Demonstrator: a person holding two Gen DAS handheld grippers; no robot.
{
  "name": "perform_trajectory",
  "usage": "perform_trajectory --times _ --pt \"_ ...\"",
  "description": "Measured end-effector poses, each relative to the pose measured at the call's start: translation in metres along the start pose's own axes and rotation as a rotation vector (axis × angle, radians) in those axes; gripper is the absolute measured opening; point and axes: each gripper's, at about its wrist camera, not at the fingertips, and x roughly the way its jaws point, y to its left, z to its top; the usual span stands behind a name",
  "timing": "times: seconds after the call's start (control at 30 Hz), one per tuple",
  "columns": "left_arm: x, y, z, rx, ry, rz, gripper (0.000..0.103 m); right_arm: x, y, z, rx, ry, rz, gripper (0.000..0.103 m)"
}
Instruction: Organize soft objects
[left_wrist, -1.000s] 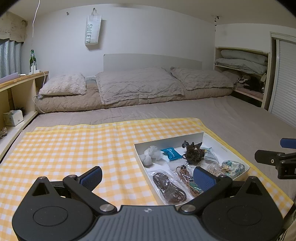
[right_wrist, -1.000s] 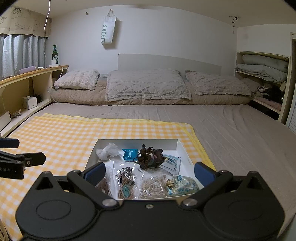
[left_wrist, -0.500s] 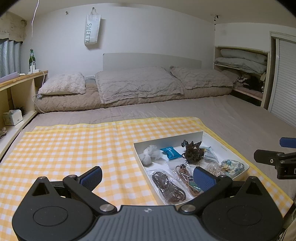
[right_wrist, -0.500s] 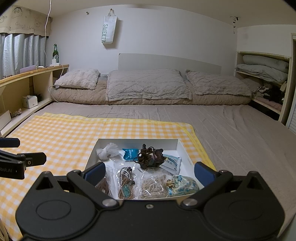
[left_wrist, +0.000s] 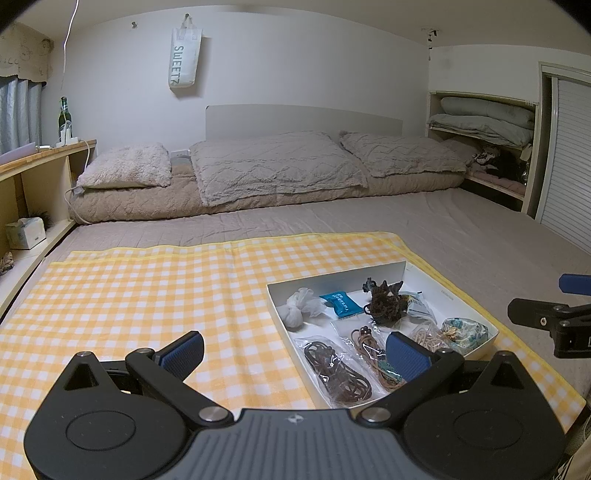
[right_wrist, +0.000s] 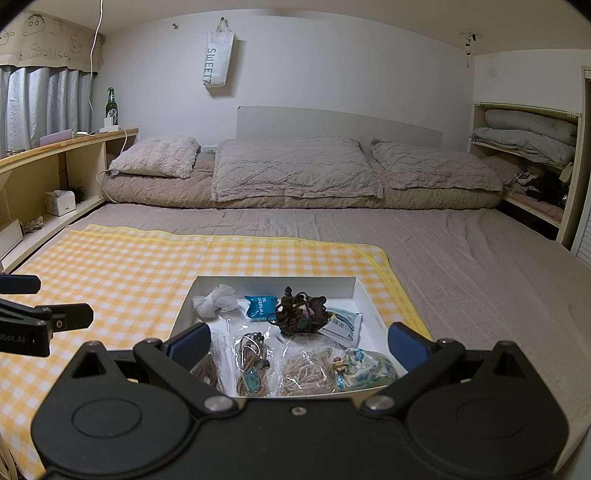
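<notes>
A white shallow box (left_wrist: 436, 282) (right_wrist: 273, 282) sits on a yellow checked cloth (left_wrist: 147, 295) (right_wrist: 129, 266). It holds a white mesh puff (left_wrist: 301, 304) (right_wrist: 216, 300), a blue packet (left_wrist: 341, 302) (right_wrist: 260, 305), a dark brown scrunchie bundle (left_wrist: 384, 303) (right_wrist: 299, 312), bagged cords (left_wrist: 338, 373) (right_wrist: 253, 360), a beige cord bag (right_wrist: 306, 369) and a floral pouch (left_wrist: 460, 328) (right_wrist: 364, 369). My left gripper (left_wrist: 295, 352) is open and empty, above the cloth at the box's near left corner. My right gripper (right_wrist: 299, 341) is open and empty, over the box's near edge.
The cloth lies on a wide grey-brown bed (right_wrist: 461, 258) with pillows (left_wrist: 273, 166) at the far end. A wooden shelf (right_wrist: 55, 166) with a bottle runs along the left. Shelves with folded bedding (left_wrist: 484, 118) stand at the right.
Both grippers have shifted very slightly; the view has barely moved. Both stay open and empty.
</notes>
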Motion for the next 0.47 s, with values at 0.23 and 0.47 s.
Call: perform_trajectory --times 0.23,0.47 --pt "0.0001 -0.0003 -0.0003 0.000 0.002 0.000 0.103 0.0001 0.0000 0.0002 0.000 0.000 0.000 0.103" --pt "0.0026 0.0009 -0.0043 -0.004 0.012 -0.002 0.103 0.0000 0.0002 0.0002 0.000 0.000 0.000 0.103"
